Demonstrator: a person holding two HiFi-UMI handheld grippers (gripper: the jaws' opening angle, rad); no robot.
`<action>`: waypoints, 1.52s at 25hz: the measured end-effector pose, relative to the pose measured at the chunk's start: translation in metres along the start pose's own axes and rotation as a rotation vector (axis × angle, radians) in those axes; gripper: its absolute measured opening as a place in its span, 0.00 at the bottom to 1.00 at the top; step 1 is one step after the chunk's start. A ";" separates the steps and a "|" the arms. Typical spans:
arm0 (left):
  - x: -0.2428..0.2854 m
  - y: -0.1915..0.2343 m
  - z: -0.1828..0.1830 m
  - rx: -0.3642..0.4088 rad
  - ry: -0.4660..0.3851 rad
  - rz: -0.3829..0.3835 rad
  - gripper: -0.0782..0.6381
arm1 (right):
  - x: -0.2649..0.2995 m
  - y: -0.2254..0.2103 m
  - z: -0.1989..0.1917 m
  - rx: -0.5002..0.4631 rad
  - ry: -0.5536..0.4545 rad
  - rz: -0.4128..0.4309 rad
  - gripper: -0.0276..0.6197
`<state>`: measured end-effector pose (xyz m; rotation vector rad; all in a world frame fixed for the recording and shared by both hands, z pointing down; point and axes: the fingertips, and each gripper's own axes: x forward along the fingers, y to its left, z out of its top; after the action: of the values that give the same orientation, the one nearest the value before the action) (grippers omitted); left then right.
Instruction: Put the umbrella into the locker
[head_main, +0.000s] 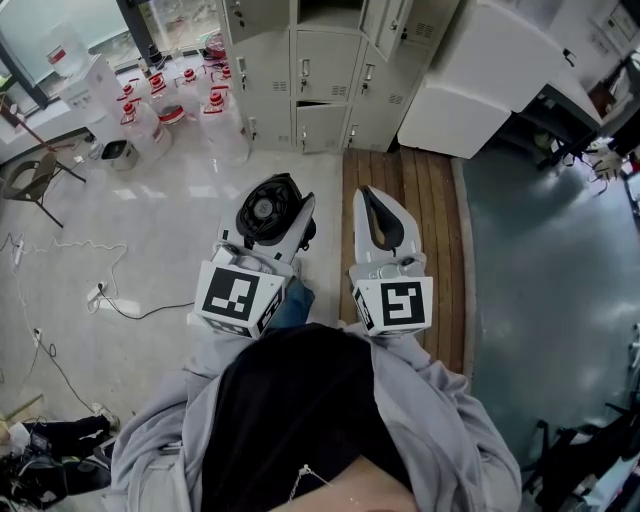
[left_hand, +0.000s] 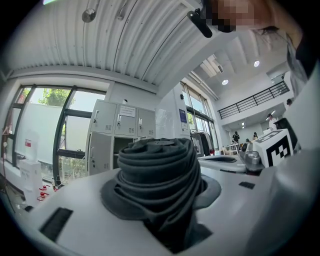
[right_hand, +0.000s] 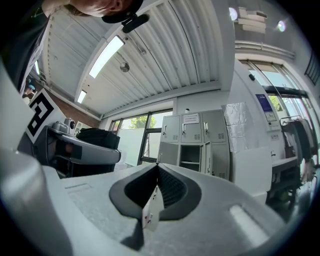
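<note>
The person in the grey hoodie (head_main: 330, 420) stands on the pale floor (head_main: 170, 220) facing the bank of lockers (head_main: 325, 70) at the far wall, with both tongs held out level in front.

The left gripper (head_main: 272, 222) is clamped round the umbrella (head_main: 264, 206). The umbrella is folded, dark and rolled tight, and it is seen end-on from above. The jaws stand part-way apart with the pads pressing on the bundled cloth on both sides. In the left gripper view the folds fill the gap between them entirely. So the umbrella is up in the air in that grip, well short of the lockers.

The right gripper (head_main: 370, 200) is closed tight, its ridged pads meeting along one line. A small white tag (right_hand: 151, 212) hangs just below that line (I cannot tell whether it is pinched or merely stuck there). It carries nothing else.

One middle compartment (right_hand: 190, 160) of the lockers stands open, with a shelf inside. Beside the lockers, along the floor's far left edge, are clear water jugs with red caps (head_main: 180, 105). A folding chair (head_main: 35, 180) and loose cables (head_main: 80, 270) lie nearer the left. A strip of wooden boards (head_main: 400, 200) runs under the right gripper.
</note>
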<state>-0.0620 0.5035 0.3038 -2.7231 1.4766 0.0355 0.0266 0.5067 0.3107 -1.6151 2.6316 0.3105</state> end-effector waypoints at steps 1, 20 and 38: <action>0.007 0.006 -0.003 -0.001 -0.002 -0.003 0.39 | 0.008 -0.003 -0.003 -0.005 0.001 -0.003 0.05; 0.188 0.136 -0.016 -0.026 0.007 -0.077 0.39 | 0.205 -0.091 -0.055 0.009 0.062 -0.083 0.05; 0.287 0.216 -0.034 -0.038 0.019 -0.148 0.39 | 0.315 -0.133 -0.080 -0.001 0.076 -0.158 0.05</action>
<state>-0.0865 0.1440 0.3198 -2.8624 1.2866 0.0334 0.0064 0.1563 0.3260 -1.8566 2.5360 0.2484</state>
